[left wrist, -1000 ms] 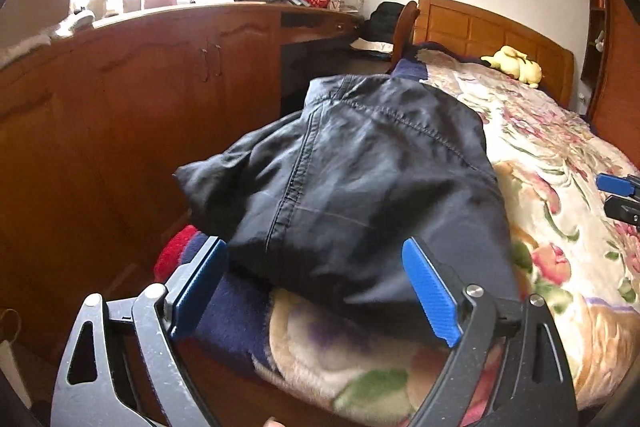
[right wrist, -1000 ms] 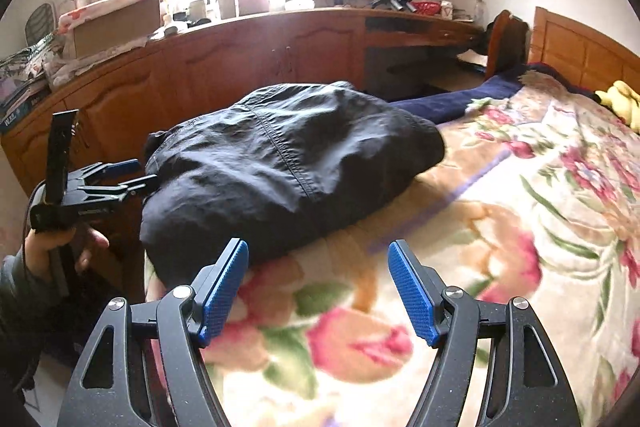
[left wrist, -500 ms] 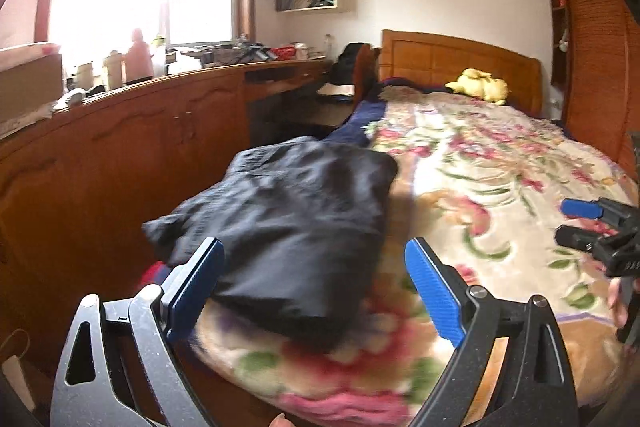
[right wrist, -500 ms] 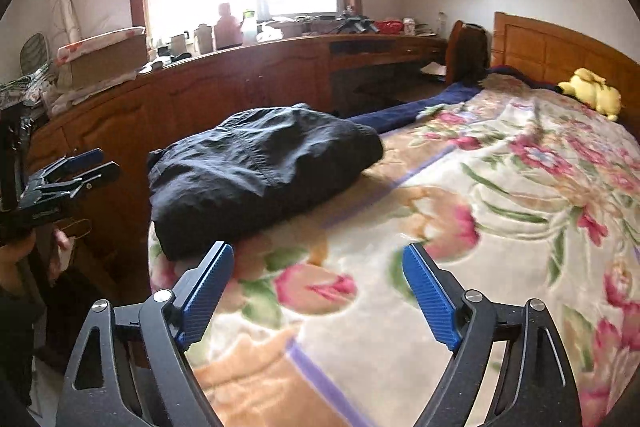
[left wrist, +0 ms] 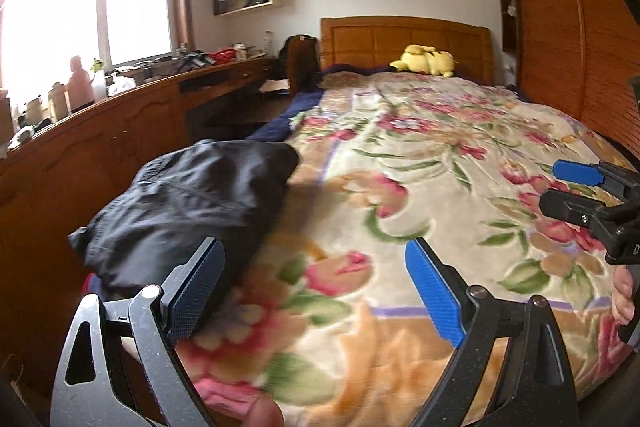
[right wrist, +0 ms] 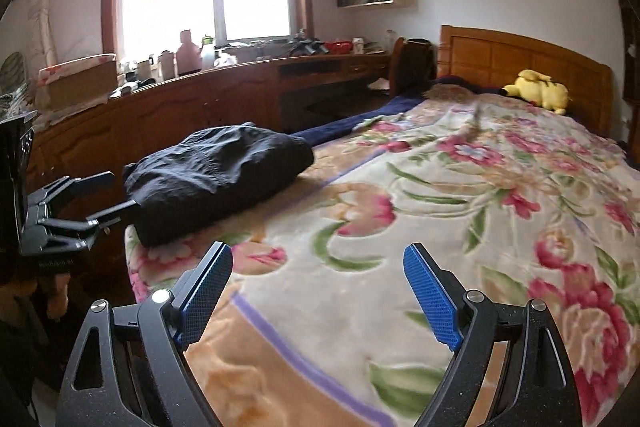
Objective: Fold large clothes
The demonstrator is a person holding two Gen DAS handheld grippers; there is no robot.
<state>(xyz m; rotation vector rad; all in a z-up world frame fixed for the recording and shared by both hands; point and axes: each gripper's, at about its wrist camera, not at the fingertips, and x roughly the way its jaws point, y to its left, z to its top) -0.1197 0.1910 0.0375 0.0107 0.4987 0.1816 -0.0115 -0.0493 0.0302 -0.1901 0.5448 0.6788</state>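
**Grippers hang apart over bed, folded garment at edge**

Left wrist view: left gripper (left wrist: 314,291) is spread wide with nothing between its fingers, above the flowered blanket (left wrist: 420,187). The dark folded garment (left wrist: 192,203) lies at the bed's left edge, beside the wooden cabinet (left wrist: 100,155); open blanket stretches to the headboard (left wrist: 404,39). Near blanket is blurred. Right gripper (left wrist: 568,191) enters at the frame's right, cut off.

Right wrist view: right gripper (right wrist: 318,297) is likewise spread and bare. The garment (right wrist: 216,175) sits left, near the left gripper (right wrist: 108,195). Small lettering on that tool cannot be read. A yellow plush toy (right wrist: 538,95) rests by the headboard (right wrist: 520,55).
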